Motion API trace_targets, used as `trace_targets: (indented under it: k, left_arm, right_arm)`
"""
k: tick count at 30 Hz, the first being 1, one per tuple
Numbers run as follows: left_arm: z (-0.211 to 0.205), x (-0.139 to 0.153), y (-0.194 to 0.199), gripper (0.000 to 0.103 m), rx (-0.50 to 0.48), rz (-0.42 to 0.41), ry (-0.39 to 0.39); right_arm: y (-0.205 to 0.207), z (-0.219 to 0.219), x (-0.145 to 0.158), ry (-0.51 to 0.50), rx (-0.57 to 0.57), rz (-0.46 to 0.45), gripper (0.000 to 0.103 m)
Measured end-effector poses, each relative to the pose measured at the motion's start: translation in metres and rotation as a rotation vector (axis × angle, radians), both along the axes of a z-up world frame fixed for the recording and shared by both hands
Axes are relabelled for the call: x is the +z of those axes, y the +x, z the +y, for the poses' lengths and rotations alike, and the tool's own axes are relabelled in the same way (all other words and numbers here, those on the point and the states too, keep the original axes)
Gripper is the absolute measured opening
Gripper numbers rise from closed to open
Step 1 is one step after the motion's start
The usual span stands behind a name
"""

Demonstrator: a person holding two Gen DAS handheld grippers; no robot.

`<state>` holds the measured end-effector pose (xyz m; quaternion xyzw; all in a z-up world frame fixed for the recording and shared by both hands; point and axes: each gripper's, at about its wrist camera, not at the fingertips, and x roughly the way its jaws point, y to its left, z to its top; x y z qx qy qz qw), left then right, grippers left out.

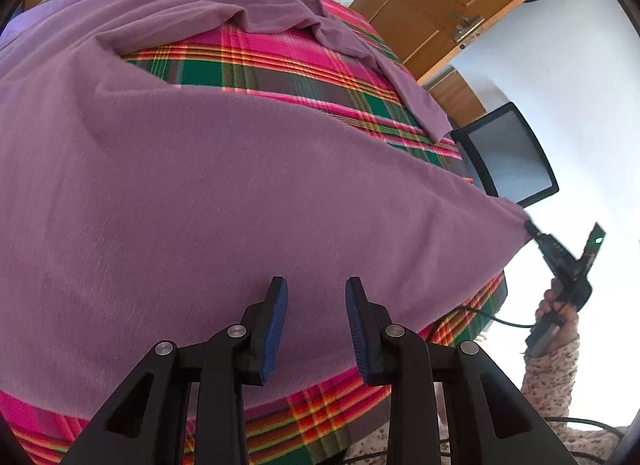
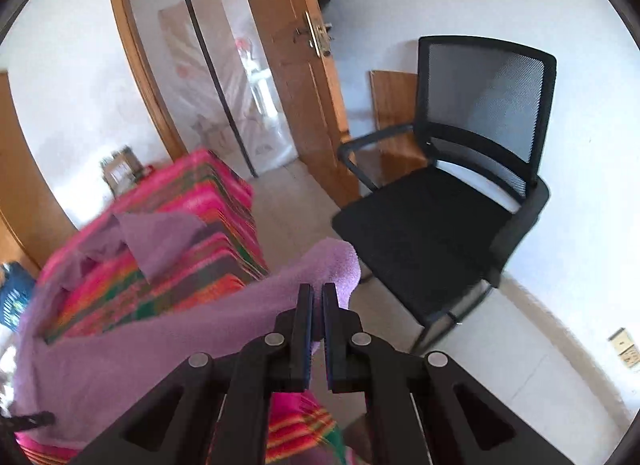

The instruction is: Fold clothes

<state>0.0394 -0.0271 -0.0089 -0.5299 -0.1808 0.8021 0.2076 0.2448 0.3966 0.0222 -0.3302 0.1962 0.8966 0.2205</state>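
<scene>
A purple garment [image 1: 200, 185] lies spread over the table, which is covered with a pink and green plaid cloth [image 1: 280, 61]. One sleeve lies crumpled at the far side. My left gripper [image 1: 316, 289] hovers over the garment's near part, its blue pads apart with nothing pinched between them. My right gripper [image 1: 530, 227], held in a person's hand [image 1: 556, 313], is shut on the garment's right corner and pulls it taut past the table's edge. In the right wrist view, the purple garment [image 2: 160, 337] bunches between the nearly closed fingers of the right gripper [image 2: 318, 289].
A black mesh office chair [image 2: 440, 217] stands right of the plaid-covered table [image 2: 192, 193]; it also shows in the left wrist view as the chair [image 1: 508, 153]. A wooden door [image 2: 296, 65] stands open behind. A cable runs from the right-hand gripper.
</scene>
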Motion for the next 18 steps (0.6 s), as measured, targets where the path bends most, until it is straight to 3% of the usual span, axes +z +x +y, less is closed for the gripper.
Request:
trace_targets:
  k: [12,18]
  left_arm:
    - [-0.008,-0.002,0.008,0.031,0.002,-0.011,0.020]
    - [-0.016,-0.001,0.015,0.031,0.012,-0.016,0.018]
  right_arm:
    - [0.020,0.003,-0.023,-0.036,-0.050,-0.057,0.005]
    - [0.028,0.010,-0.031,-0.110,-0.083,-0.088,0.006]
